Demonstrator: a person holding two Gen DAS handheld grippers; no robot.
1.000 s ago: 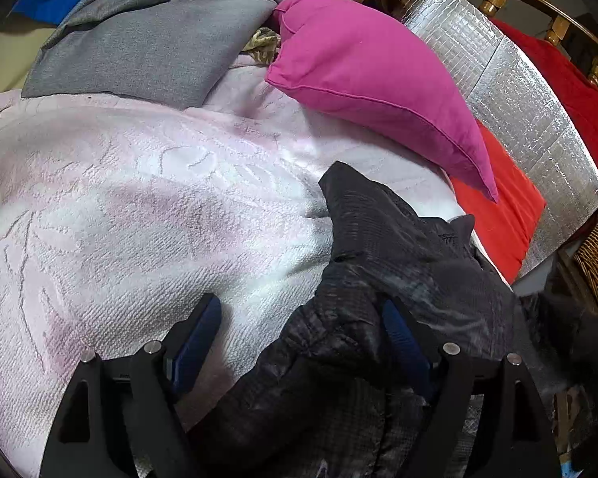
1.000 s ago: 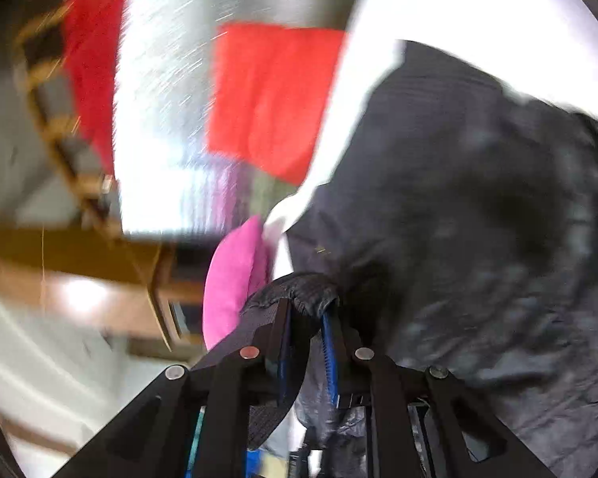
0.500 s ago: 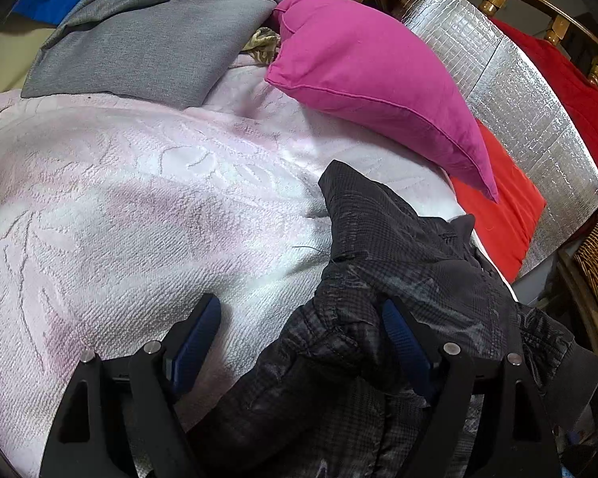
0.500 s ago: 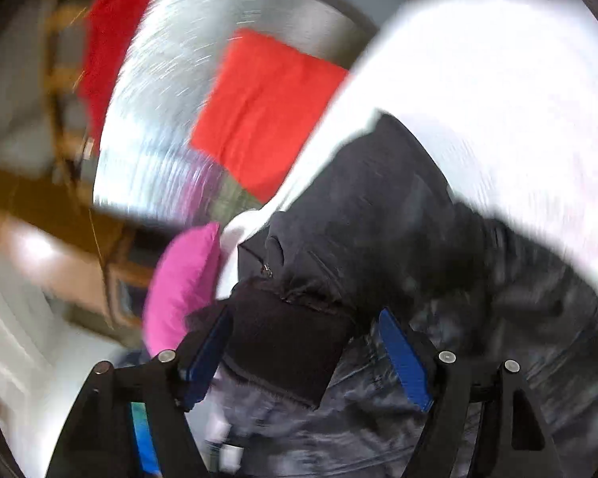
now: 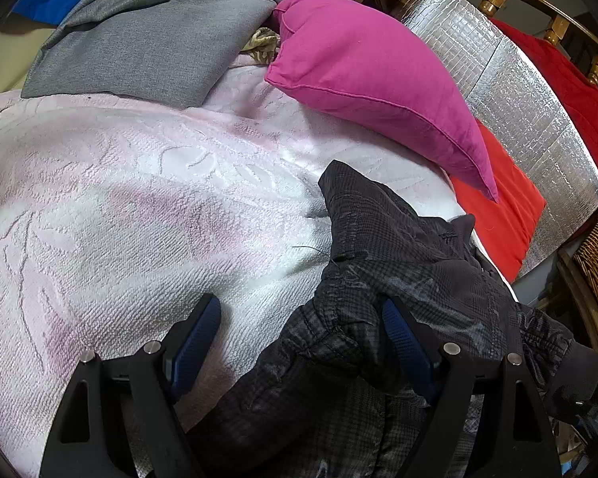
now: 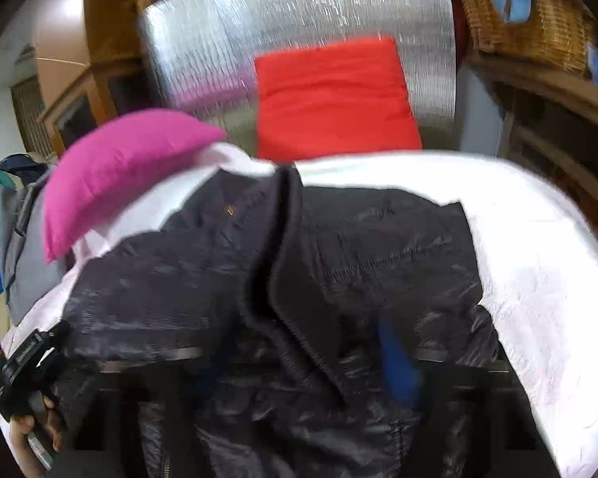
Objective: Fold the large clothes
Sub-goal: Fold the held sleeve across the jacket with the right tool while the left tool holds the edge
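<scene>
A dark grey checked padded jacket (image 5: 398, 279) lies bunched on the pale pink bedspread (image 5: 119, 199) at the lower right of the left wrist view. My left gripper (image 5: 299, 342) is open, its right finger (image 5: 402, 342) against a fold of the jacket, its left finger (image 5: 195, 338) over bare bedspread. In the right wrist view the jacket (image 6: 319, 259) spreads across the bed, zip edge running down the middle. My right gripper (image 6: 299, 358) is open just above it, blurred, with one blue pad (image 6: 394, 362) showing.
A magenta pillow (image 5: 370, 75) and grey clothes (image 5: 147, 44) lie at the head of the bed. A red cushion (image 6: 335, 95) leans on a silver foil panel (image 6: 299, 20). A wicker basket (image 6: 530, 16) stands at right. The left gripper's handle and hand (image 6: 28, 398) show at lower left.
My right gripper has opened and let go of the jacket's cuff, then swung round to face the jacket on the bed. The left gripper has stayed still.
</scene>
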